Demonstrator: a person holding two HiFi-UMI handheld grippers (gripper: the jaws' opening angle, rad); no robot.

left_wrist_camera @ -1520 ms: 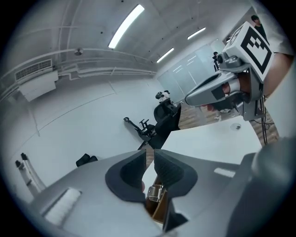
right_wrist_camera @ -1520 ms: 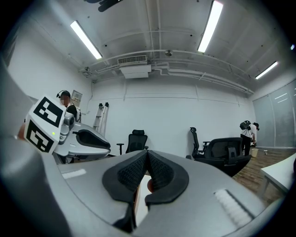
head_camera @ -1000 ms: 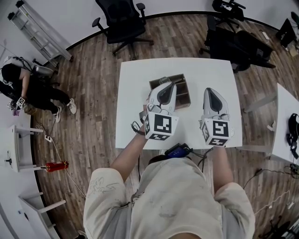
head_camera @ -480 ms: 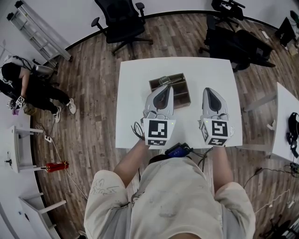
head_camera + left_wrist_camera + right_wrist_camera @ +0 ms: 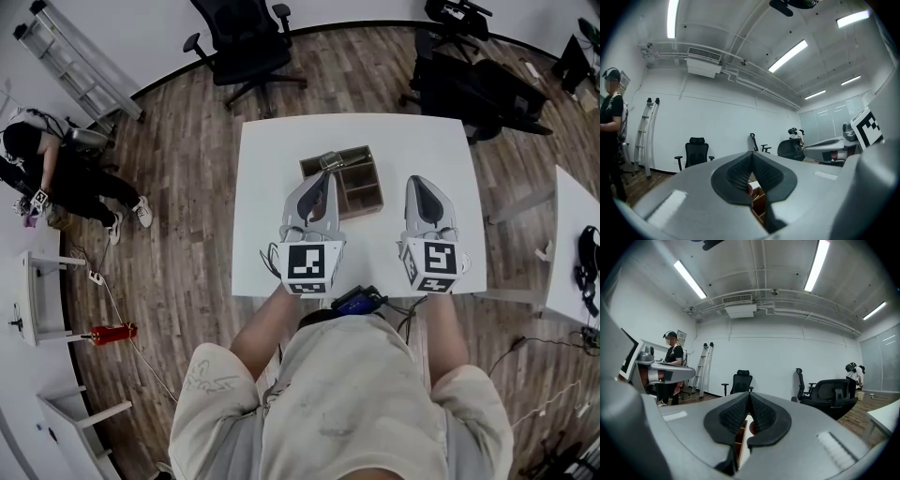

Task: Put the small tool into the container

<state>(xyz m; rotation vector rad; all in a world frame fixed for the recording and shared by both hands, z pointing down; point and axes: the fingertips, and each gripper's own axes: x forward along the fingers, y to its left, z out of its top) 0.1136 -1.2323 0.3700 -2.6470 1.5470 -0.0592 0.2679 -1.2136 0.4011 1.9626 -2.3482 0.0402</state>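
A brown wooden container (image 5: 354,183) with compartments stands mid-table on the white table (image 5: 262,187). A small silvery tool (image 5: 329,160) lies in its far left corner. My left gripper (image 5: 322,178) hovers just in front of the container's left side, jaws shut and holding nothing. My right gripper (image 5: 422,184) hangs to the container's right, also shut and holding nothing. In the left gripper view, the left gripper (image 5: 751,158) has its pads closed together, and part of the container (image 5: 758,198) shows below them. In the right gripper view, the right gripper (image 5: 749,398) is closed, with the container's edge (image 5: 740,439) showing below.
A blue device (image 5: 356,302) sits at the table's near edge by my body. Black office chairs (image 5: 246,42) stand beyond the table, and another (image 5: 473,89) at the far right. A second white table (image 5: 574,253) is at the right. A person (image 5: 42,178) and a ladder (image 5: 80,66) are at the left.
My left gripper has drawn back from over the container toward me, uncovering the silvery tool in the container's far left corner. The right gripper has stayed put.
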